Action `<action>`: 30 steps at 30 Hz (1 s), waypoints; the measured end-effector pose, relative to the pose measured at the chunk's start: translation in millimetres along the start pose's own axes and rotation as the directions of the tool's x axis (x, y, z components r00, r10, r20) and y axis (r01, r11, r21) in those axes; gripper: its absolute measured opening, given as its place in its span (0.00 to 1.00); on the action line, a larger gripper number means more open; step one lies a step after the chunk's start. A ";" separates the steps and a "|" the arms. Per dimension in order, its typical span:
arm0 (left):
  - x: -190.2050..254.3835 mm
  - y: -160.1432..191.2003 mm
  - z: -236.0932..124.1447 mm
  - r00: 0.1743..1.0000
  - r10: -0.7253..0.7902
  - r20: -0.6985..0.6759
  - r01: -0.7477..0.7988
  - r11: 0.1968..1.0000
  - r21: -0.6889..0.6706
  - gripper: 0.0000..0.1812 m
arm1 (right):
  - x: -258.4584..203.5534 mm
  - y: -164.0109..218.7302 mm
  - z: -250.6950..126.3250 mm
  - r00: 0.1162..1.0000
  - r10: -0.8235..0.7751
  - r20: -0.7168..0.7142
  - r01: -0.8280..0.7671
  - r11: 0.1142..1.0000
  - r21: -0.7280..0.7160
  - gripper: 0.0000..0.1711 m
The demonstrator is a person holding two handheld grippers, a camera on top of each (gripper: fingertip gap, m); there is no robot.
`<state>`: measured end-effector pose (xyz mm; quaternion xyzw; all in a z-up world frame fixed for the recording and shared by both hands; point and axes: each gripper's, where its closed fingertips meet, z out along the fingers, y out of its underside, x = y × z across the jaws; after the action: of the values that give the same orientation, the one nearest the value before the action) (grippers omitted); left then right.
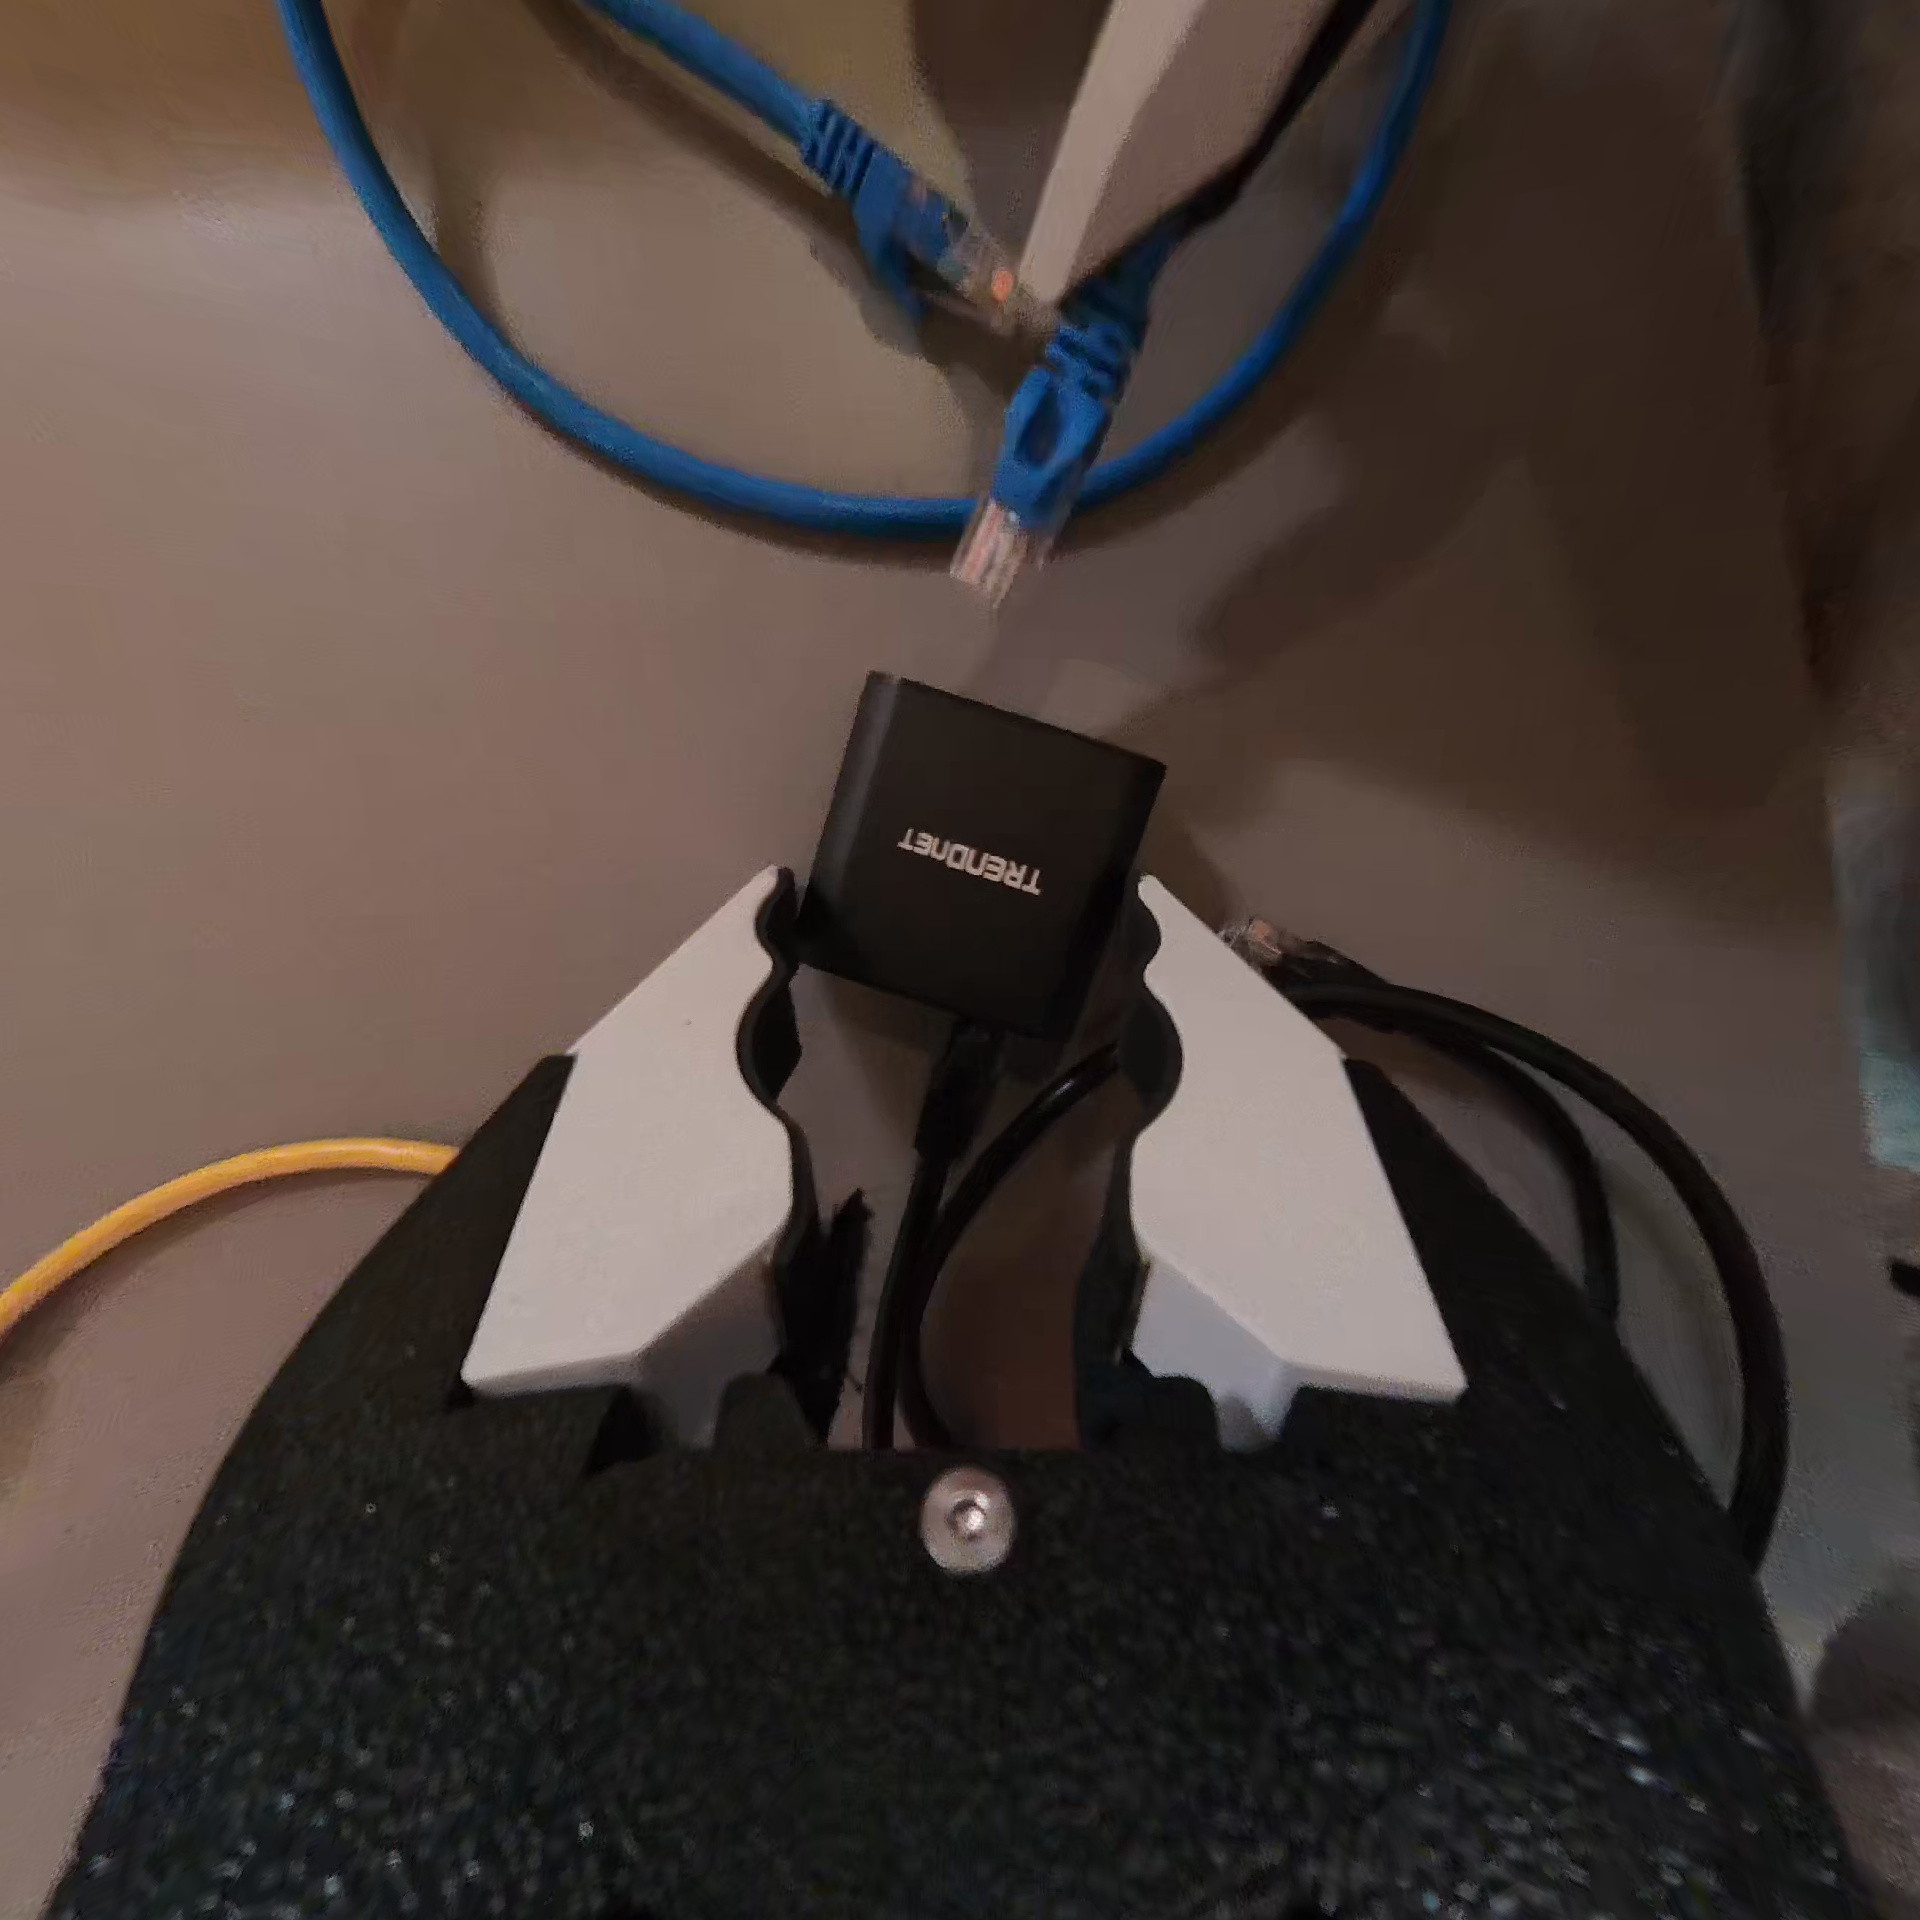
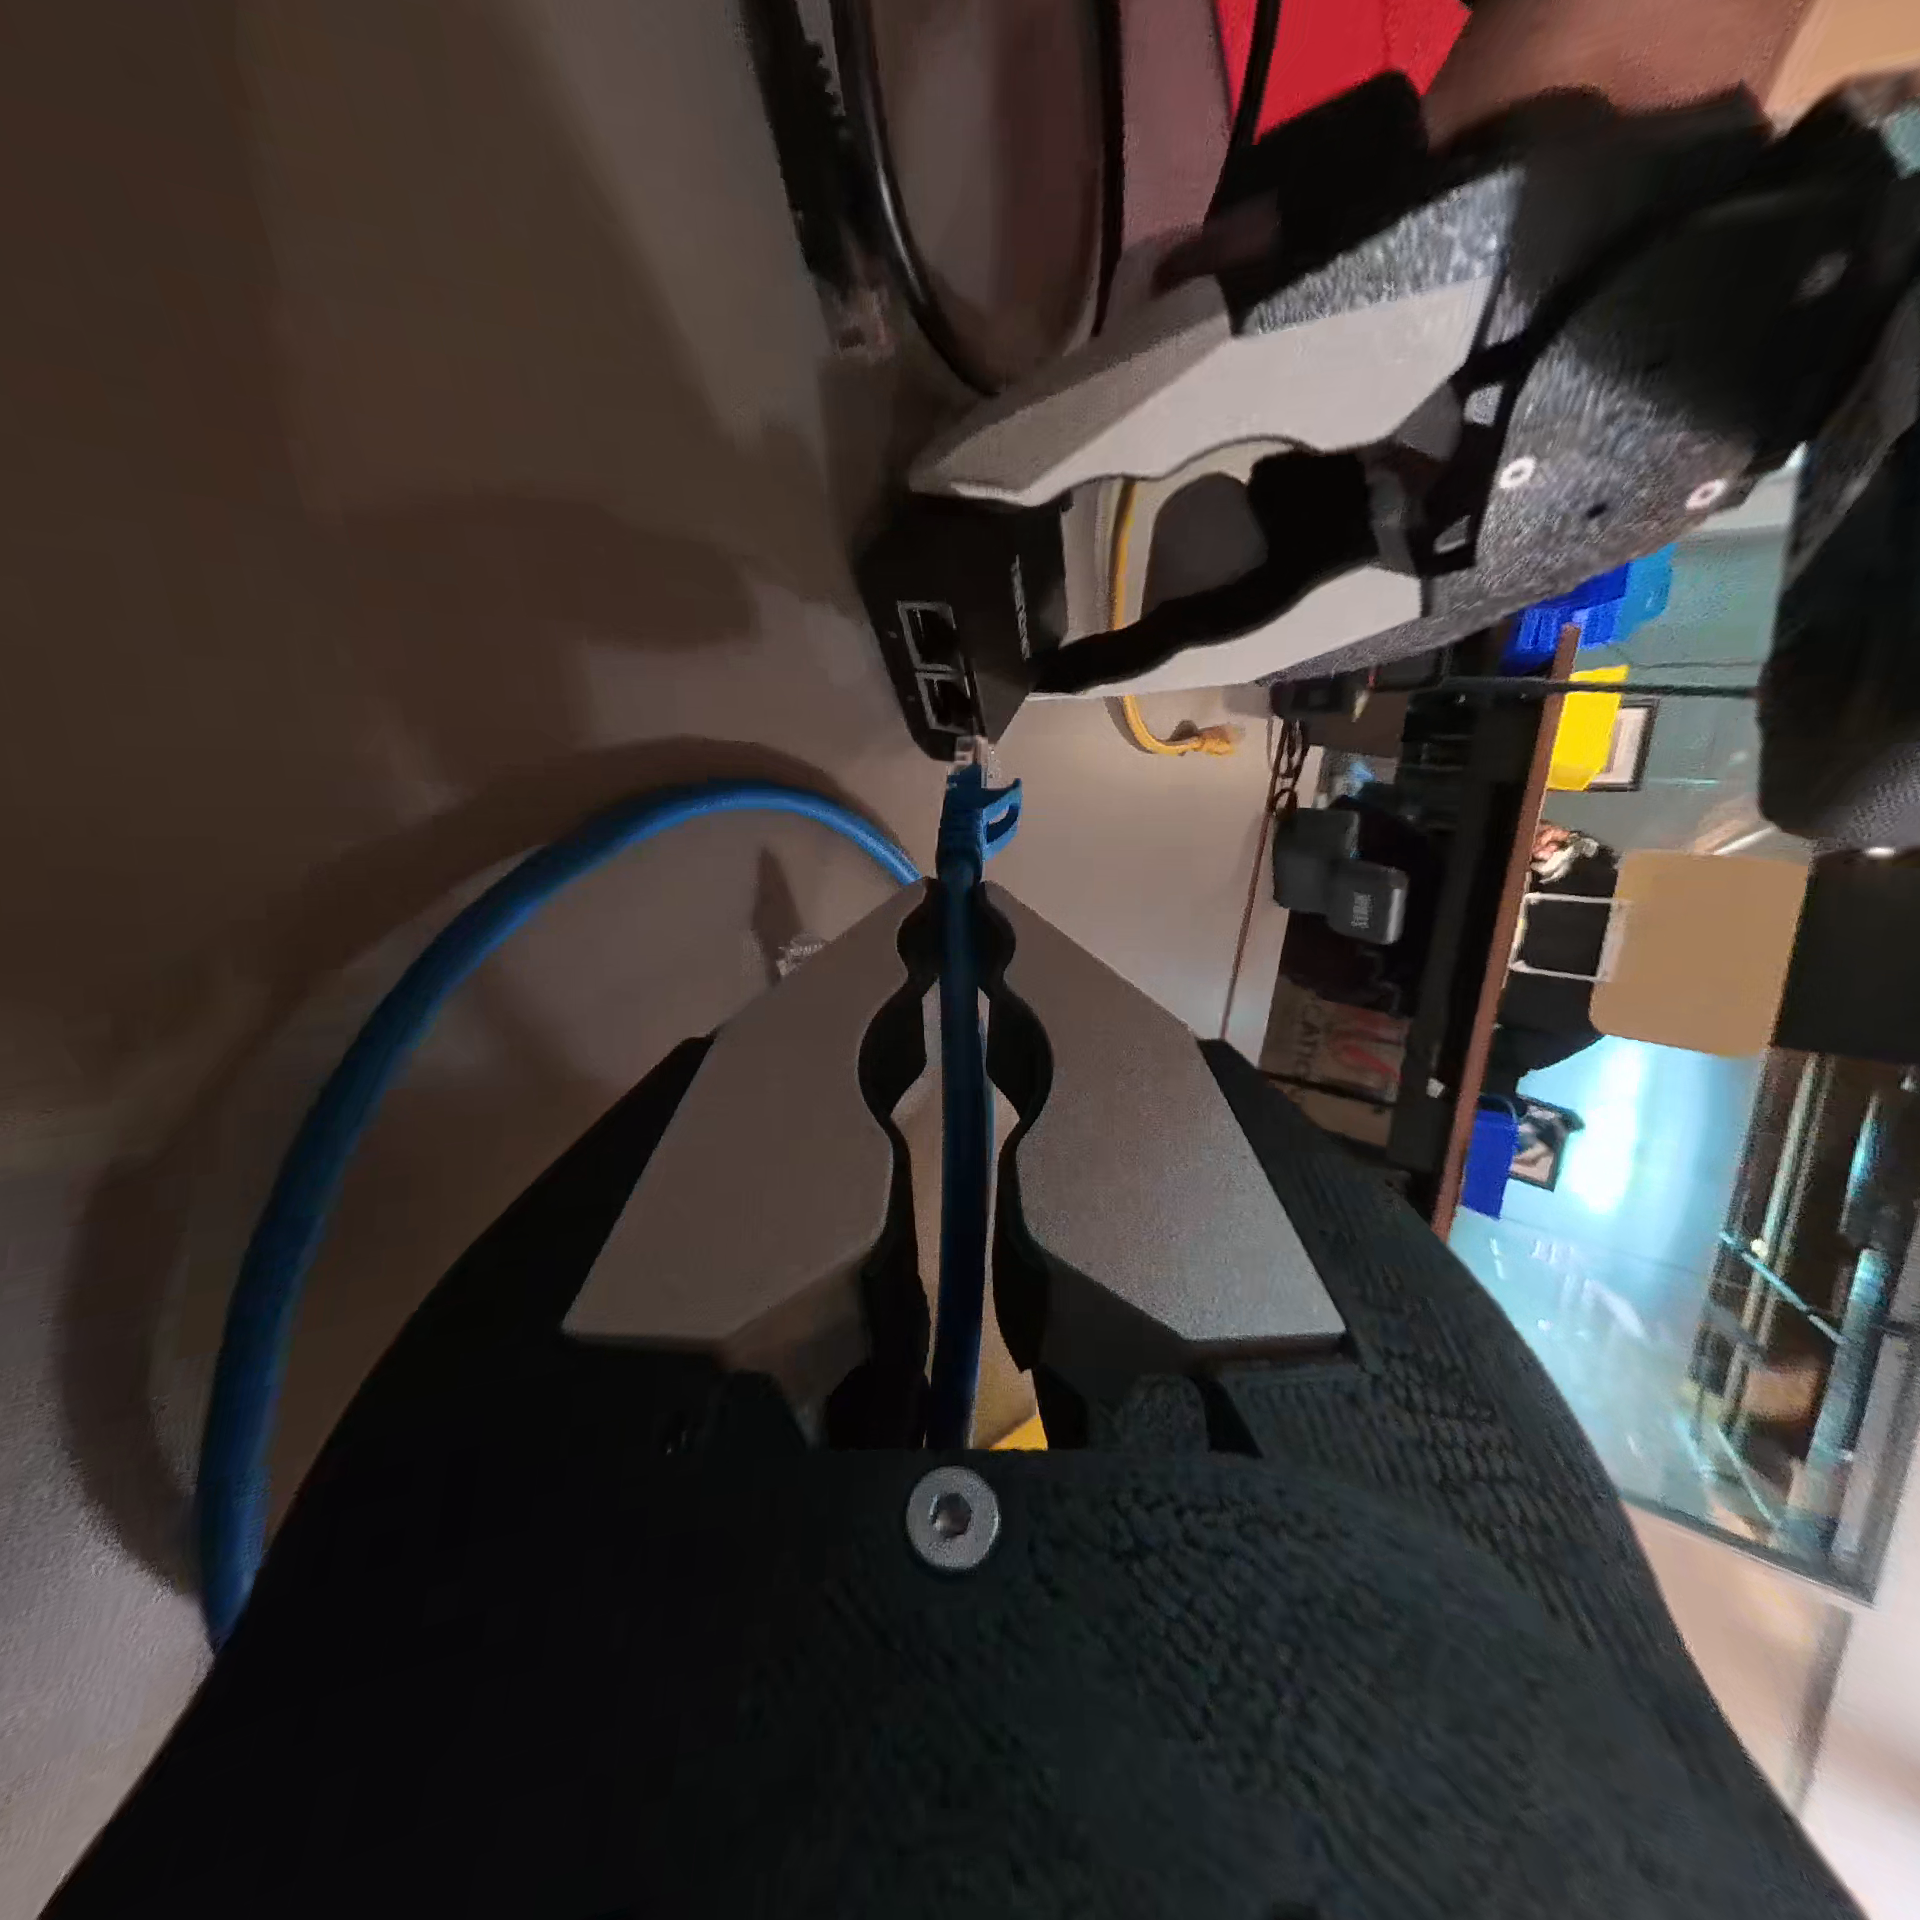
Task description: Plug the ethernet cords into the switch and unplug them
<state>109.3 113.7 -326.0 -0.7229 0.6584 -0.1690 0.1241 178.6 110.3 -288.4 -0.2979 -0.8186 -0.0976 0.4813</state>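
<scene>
In the left wrist view, the left gripper [image 1: 961, 914] had its two white fingers [image 1: 665, 1122] pressed against the sides of a small black switch [image 1: 977, 852], which sat between the fingertips and reached forward past them on a beige table [image 1: 312, 727]. A black cord [image 1: 940, 1195] ran back from the switch's near end through the gap between the fingers. Ahead of the switch, apart from it, a blue plug [image 1: 1023, 488] with a clear tip pointed down toward the switch's far edge, held by the tip of a white finger that came in from the top of the frame. A second blue plug [image 1: 894, 223] lay farther off to the left, and a blue cable [image 1: 582, 416] looped around both. A yellow cable [image 1: 177, 1195] curved out beside the left finger, and a black cable [image 1: 1558, 1060] with its own plug coiled beside the right finger. In the right wrist view, which was rolled sideways, the right gripper [image 2: 954, 888] had its fingers clamped on the blue cable [image 2: 961, 1091], which ran up the middle between them. The blue plug [image 2: 971, 810] stuck out just past the fingertips, its clear tip right at the lower edge of the switch [image 2: 940, 623], below two open ports and not seated in either. The left gripper [image 2: 982, 571] showed beyond, closed around the switch. Shelving with blue and yellow bins [image 2: 1590, 717] stood far behind.
</scene>
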 end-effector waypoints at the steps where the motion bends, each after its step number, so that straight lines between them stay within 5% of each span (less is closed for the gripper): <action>1: 1.2 -1.2 -0.6 0.999 -0.025 -0.034 0.025 0.999 0.020 0.33 | -0.2 -0.7 2.3 1.000 -0.004 -0.014 0.005 1.000 0.009 0.02; 13: 12.0 -10.0 -12.8 0.868 -0.220 -0.445 0.332 0.924 0.189 0.32 | 1.3 -5.6 9.4 0.992 0.105 -0.065 -0.094 0.983 0.156 0.02; 19: 15.1 -11.4 -16.8 0.795 -0.238 -0.559 0.407 0.891 0.200 0.32 | 9.2 -9.0 7.3 0.987 0.150 -0.064 -0.133 0.969 0.208 0.02; 30: 13.9 -12.3 -19.6 0.741 -0.225 -0.633 0.453 0.863 0.224 0.32 | 14.4 -10.6 9.6 0.965 0.202 0.165 -0.235 0.947 0.217 0.01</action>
<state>113.5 102.0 -302.0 -0.7079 0.4751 -0.5225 0.0126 160.2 111.8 -279.9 -0.3343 -0.8181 0.0751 0.4620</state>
